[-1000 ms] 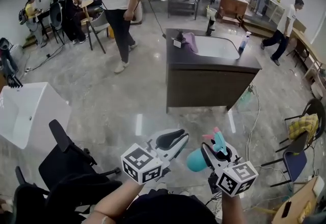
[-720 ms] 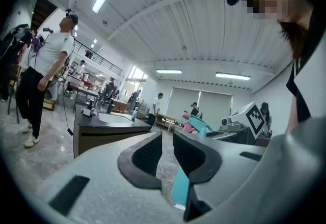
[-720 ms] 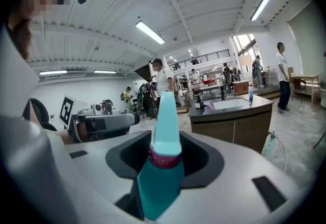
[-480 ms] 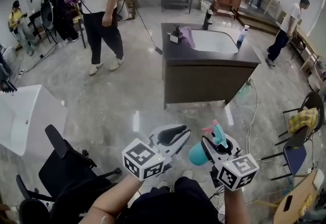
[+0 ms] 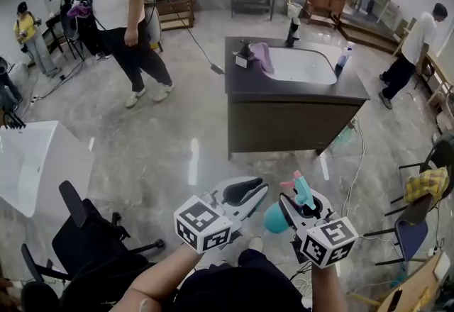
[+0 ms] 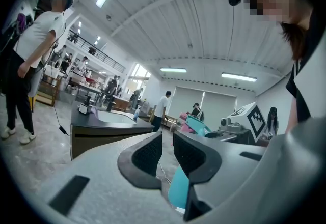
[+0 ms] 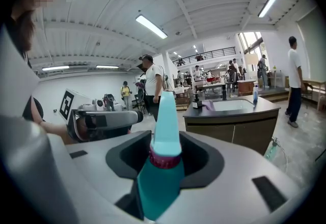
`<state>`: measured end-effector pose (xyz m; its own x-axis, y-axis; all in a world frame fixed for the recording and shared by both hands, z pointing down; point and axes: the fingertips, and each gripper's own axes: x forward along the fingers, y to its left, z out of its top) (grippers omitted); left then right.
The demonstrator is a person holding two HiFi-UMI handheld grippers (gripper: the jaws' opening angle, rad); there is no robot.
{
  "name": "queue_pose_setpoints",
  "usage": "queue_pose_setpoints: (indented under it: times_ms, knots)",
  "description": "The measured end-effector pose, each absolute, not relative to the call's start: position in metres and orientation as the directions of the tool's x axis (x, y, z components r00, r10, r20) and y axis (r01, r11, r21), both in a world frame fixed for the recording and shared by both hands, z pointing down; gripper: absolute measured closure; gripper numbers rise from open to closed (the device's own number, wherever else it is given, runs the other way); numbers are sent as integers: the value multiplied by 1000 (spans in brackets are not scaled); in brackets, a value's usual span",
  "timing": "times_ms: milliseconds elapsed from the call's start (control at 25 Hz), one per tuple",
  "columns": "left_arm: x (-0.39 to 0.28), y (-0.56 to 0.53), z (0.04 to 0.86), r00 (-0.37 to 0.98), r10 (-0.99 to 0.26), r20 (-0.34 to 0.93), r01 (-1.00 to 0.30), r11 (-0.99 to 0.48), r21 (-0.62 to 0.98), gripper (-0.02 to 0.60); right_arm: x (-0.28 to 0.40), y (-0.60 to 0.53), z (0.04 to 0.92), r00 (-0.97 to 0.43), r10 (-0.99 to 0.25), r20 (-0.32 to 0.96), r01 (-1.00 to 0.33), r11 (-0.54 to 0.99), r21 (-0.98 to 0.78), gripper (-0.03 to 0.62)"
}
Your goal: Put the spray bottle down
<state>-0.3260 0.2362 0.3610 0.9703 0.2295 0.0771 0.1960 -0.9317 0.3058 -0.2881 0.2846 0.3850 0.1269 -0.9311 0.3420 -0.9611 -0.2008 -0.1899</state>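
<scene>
Right gripper (image 7: pixel 165 152): jaws clamped on the neck of a teal spray bottle (image 7: pixel 162 169) with a pink collar, nozzle pointing away from the person, carried low above the floor. Left gripper (image 6: pixel 167 152): just beside it, pads a narrow slit apart, nothing between them. Dark sink cabinet (image 5: pixel 298 108): well ahead, bearing a purple cloth (image 5: pixel 262 57) and a second bottle (image 5: pixel 343 59).

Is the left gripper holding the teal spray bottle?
No, the spray bottle is clamped in the right gripper, while the left gripper has nothing between its jaws.
</scene>
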Motion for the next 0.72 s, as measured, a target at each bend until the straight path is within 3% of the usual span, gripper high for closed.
queue_pose_setpoints:
  times_ms: [720]
  knots:
    - [-220, 243, 359, 988, 137, 72, 111, -952, 286, 520, -182, 287, 389, 35, -941, 337, -977, -103, -186, 433]
